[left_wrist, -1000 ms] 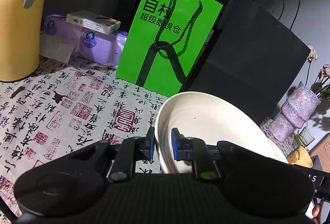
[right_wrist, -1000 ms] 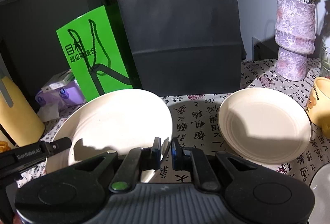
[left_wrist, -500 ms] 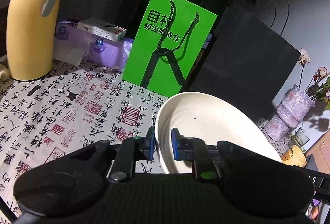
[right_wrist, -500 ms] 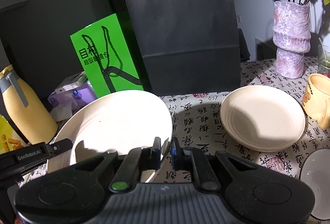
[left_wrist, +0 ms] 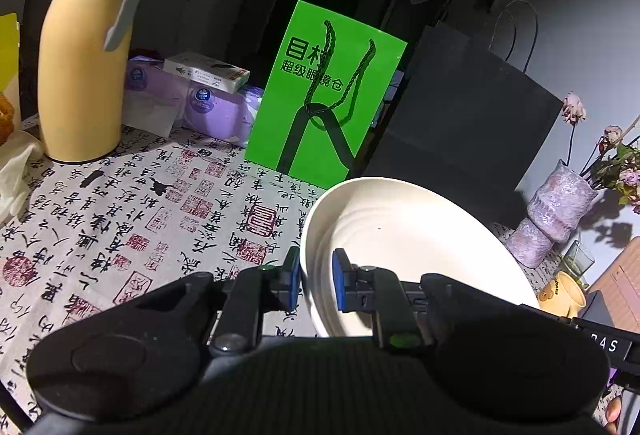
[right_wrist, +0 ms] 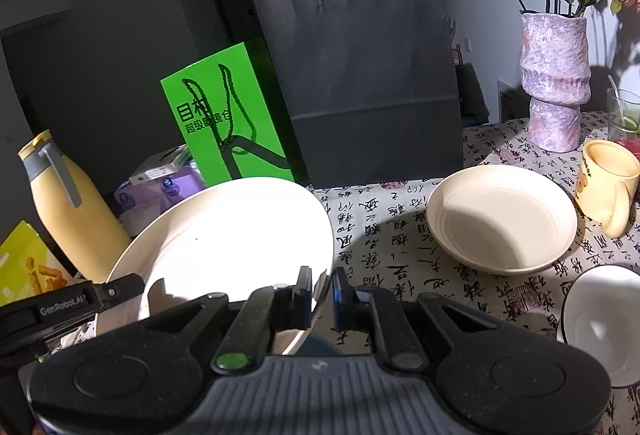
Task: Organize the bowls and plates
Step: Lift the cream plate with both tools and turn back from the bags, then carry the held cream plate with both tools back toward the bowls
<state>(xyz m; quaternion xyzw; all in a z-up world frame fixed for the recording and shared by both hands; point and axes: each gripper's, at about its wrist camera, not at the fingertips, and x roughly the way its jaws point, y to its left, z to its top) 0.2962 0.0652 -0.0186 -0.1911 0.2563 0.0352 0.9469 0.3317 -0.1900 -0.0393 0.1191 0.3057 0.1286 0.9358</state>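
A dim room with dark walls lies beyond the bench (left_wrist: 120, 219), which is covered in a cloth printed with black calligraphy and red seals. Standing at the far edge ahead of both tools are one black paper bag (right_wrist: 360, 75) and one green paper bag (left_wrist: 324, 103); ahead and left of the left tool (left_wrist: 316, 281) stands one yellow thermos jug (left_wrist: 84, 63), with purple tissue packs (left_wrist: 200, 103) just beside it and a small white box (left_wrist: 206, 71) on top of them. Ahead and right of the right tool (right_wrist: 322, 293) stands one purple vase (right_wrist: 556, 79) of dried flowers.

One large cream plate (right_wrist: 224, 247) is held tilted between the two tools: the left tool is clamped on its left rim, the right tool on its right rim, blue pads to either side of the edge. In the right wrist view the plate lies ahead and left of the tool; in the left wrist view, ahead and right.

A second, smaller cream plate (right_wrist: 502, 219) rests flat on the cloth ahead and right of the right tool. One white bowl (right_wrist: 604, 319) sits near that tool's right side, and one yellow mug (right_wrist: 608, 183) just beyond the plate
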